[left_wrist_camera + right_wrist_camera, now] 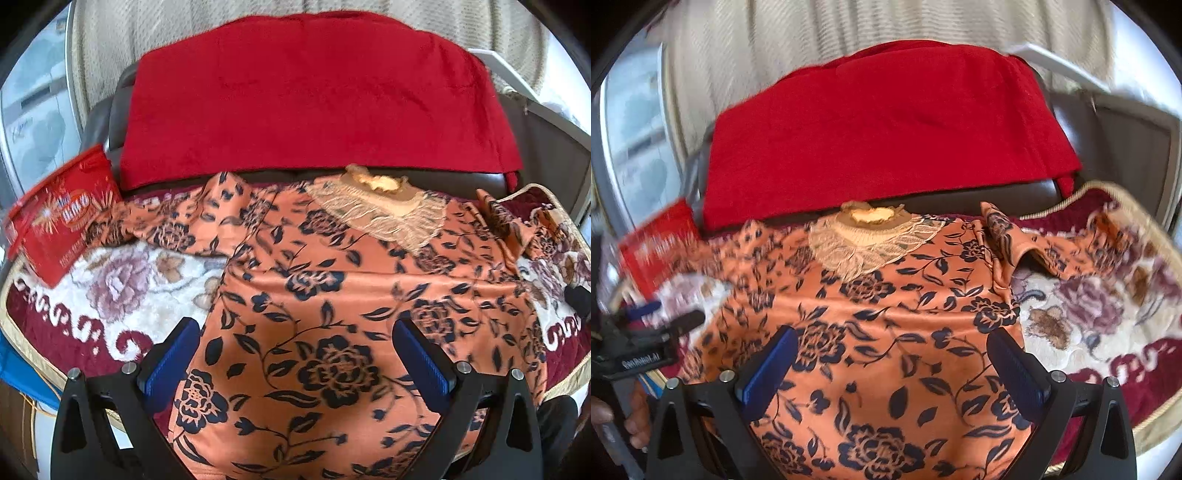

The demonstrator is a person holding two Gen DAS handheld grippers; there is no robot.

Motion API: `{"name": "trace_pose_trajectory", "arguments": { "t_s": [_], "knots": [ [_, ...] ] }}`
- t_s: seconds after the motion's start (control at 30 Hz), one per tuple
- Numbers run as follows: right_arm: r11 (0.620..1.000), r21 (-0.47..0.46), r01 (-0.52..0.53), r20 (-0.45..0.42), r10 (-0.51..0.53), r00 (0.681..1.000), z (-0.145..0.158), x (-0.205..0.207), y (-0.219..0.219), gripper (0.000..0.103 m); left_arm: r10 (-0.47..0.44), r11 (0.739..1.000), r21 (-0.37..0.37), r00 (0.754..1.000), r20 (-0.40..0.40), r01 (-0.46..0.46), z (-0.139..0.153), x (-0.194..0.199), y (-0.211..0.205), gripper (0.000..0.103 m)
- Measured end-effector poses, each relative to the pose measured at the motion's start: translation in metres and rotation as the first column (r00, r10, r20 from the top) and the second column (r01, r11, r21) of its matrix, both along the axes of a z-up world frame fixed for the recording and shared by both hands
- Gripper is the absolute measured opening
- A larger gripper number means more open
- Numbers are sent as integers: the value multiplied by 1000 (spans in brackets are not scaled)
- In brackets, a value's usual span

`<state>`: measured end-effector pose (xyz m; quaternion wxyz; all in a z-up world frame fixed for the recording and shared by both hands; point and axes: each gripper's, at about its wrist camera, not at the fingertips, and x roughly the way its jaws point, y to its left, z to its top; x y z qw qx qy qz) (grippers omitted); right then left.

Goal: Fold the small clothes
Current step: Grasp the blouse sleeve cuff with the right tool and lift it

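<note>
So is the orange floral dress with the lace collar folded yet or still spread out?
Spread out. The orange floral dress lies flat on the floral blanket, sleeves out to both sides, lace collar showing.

Place: a home living room, by the look of it.
Seat: a dark padded sofa (461,180) with a red cloth (314,99) draped over its back.
Cover: a plush floral blanket (122,284) in cream and maroon.
Backdrop: a beige ribbed curtain (849,33).
Side: a red printed packet (59,221).
</note>
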<state>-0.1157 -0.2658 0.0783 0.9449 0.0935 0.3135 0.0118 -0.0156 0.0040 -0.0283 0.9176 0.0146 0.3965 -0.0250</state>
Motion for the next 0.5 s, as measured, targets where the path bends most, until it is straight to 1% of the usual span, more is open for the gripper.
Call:
{"name": "trace_pose_trajectory", "arguments": {
  "t_s": [0.03,0.07,0.1,0.13,0.17,0.2,0.23,0.3,0.33,0.37,0.4,0.47,0.5],
  "knots": [
    [999,48,21,-5,-21,1000,-4,3,-18,103,9,1000,-14,1000,-16,-9,-6,6,7,103],
    [990,125,64,-23,-62,998,-12,7,-50,103,23,999,-30,999,-36,-24,-12,12,15,103],
    [978,185,92,-33,-87,996,-18,10,-72,103,37,998,-42,998,-53,-39,-18,18,21,103],
    [956,264,125,-45,-118,992,-26,13,-100,103,46,997,-58,996,-71,-50,-24,24,26,103],
    [923,345,170,-64,-158,985,-35,16,-130,103,53,995,-76,995,-88,-60,-31,30,31,103],
    [876,422,234,-99,-212,972,-46,20,-165,103,56,994,-84,994,-95,-64,-35,34,34,103],
    [842,461,280,-120,-254,960,-53,22,-193,103,56,994,-91,993,-104,-66,-40,38,35,103],
    [747,563,354,-145,-332,932,-71,27,-250,102,45,993,-105,992,-116,-57,-49,46,35,103],
    [724,573,383,-154,-364,919,-76,31,-271,101,38,993,-108,992,-119,-51,-53,49,34,103],
    [702,580,413,-170,-391,905,-81,37,-293,95,32,993,-111,992,-120,-45,-55,52,33,103],
    [691,574,439,-185,-413,892,-84,45,-314,91,23,993,-115,993,-118,-37,-58,55,33,103],
    [693,545,472,-206,-435,876,-87,62,-341,71,12,993,-113,993,-115,-25,-64,60,31,103],
    [708,507,492,-217,-448,867,-86,75,-352,69,9,993,-114,993,-115,-22,-66,63,31,103]
  ]
}}
